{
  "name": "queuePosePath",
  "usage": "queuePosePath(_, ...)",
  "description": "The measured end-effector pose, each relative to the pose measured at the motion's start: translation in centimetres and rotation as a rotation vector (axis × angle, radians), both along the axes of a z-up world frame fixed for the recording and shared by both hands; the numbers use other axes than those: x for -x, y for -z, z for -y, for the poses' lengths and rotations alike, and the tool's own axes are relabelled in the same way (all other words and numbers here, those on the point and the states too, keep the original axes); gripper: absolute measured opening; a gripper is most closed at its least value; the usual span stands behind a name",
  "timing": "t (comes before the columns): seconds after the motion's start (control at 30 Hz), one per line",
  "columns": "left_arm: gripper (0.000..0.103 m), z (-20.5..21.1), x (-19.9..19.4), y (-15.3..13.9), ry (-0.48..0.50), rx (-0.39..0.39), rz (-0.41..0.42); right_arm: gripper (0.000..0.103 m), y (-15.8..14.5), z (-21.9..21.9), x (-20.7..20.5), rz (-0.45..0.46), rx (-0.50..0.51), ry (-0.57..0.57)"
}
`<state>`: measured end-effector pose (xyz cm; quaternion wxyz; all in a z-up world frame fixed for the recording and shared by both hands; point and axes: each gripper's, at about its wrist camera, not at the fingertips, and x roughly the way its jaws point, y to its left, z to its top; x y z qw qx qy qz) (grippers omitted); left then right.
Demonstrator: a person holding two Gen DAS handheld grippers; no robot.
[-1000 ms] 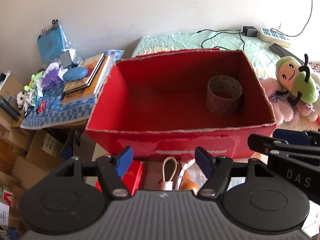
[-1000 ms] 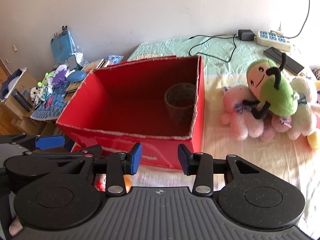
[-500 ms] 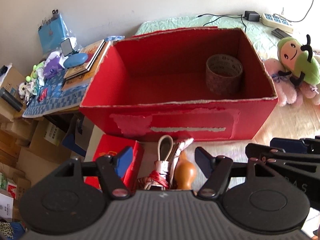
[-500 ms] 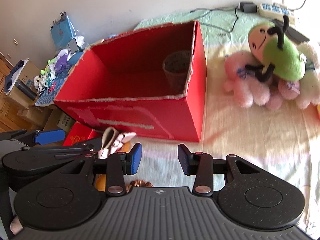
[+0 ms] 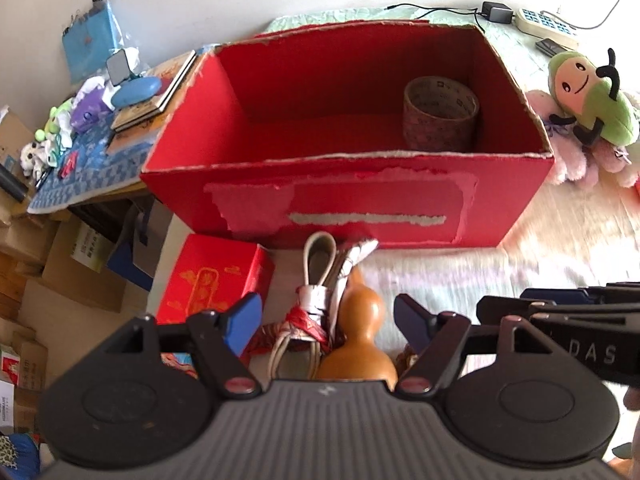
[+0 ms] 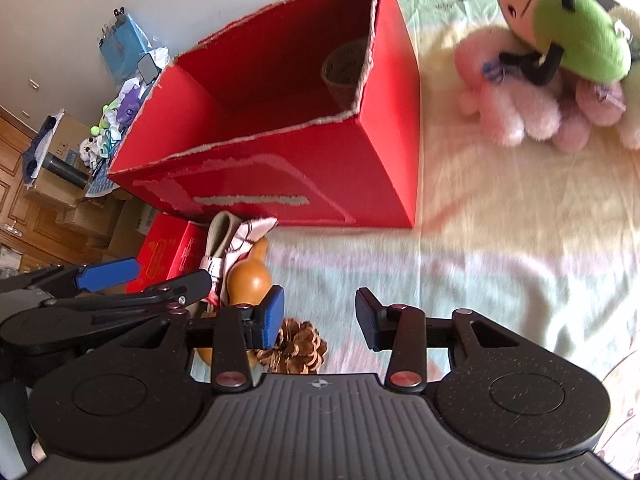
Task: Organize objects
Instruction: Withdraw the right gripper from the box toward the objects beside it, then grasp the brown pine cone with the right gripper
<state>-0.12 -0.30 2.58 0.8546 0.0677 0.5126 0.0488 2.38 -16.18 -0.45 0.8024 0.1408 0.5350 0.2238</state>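
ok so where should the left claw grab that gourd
Take the gourd at its narrow waist, between the small top bulb and the wide belly. It lies neck toward the red box, centred between the open left claw fingers, so come straight down, clear of the folded umbrella beside it.

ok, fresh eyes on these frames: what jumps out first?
The big red box on the bed, holding only a tape roll in its right end. Next, the green plush on pink ones to the box's right, then the gourd under the open left tool.
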Motion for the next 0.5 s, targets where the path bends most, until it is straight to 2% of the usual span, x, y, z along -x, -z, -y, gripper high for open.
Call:
queuePosePath(0.2, 0.076, -0.1, 1.6, 0.0, 0.104, 0.022, 0.022, 0.043, 1.4, 0.5, -0.5, -0.087, -0.049, -0.007)
queuePosePath(0.4, 0.076, -0.1, 4.3, -0.2, 0.279, 0.135, 0.045, 0.042, 3.0, 1.6, -0.9, -0.191, -0.119, 0.006)
queuePosePath(0.5, 0.078, 0.7, 4.9, 0.5, 0.340, 0.165, 0.050, 0.042, 3.6, 1.4, -1.1, -0.232, -0.143, -0.004)
